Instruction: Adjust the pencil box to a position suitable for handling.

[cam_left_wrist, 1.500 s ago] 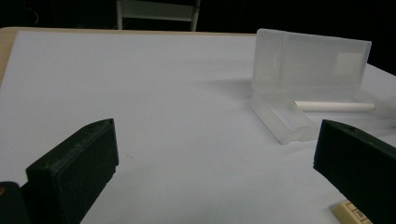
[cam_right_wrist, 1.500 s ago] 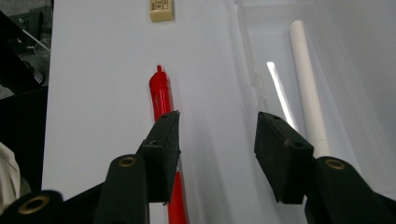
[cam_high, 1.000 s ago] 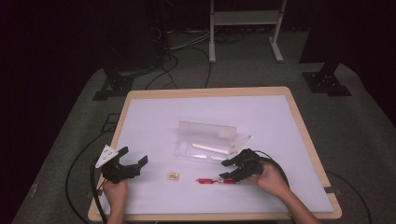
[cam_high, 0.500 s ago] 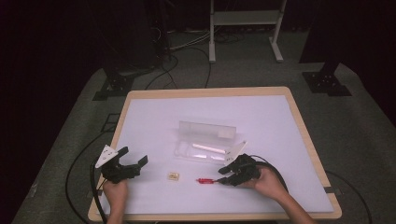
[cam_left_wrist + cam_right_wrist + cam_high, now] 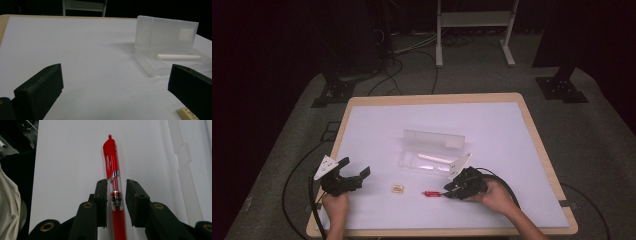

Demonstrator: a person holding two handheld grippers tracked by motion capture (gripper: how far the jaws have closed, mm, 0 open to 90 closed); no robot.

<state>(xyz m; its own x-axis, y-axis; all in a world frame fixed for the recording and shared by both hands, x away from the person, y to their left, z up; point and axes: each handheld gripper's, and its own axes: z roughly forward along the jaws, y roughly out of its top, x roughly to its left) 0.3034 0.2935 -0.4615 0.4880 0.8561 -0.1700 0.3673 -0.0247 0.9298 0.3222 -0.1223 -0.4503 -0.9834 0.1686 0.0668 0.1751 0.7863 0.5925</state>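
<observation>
One red click pen (image 5: 113, 182), its tip cut off, lies between my right gripper (image 5: 116, 195), which has been closing without yet pinching; left gripper (image 5: 112, 95) spread; one clear plastic case (image 5: 165, 47).

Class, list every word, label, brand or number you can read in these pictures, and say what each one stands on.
"Clicke", cut off by the right-hand jaw: black print on the clear barrel of the red pen.
Small tan eraser: dark print, too small to read.
Pale label on the lid of the clear case: nothing can be made out.
</observation>
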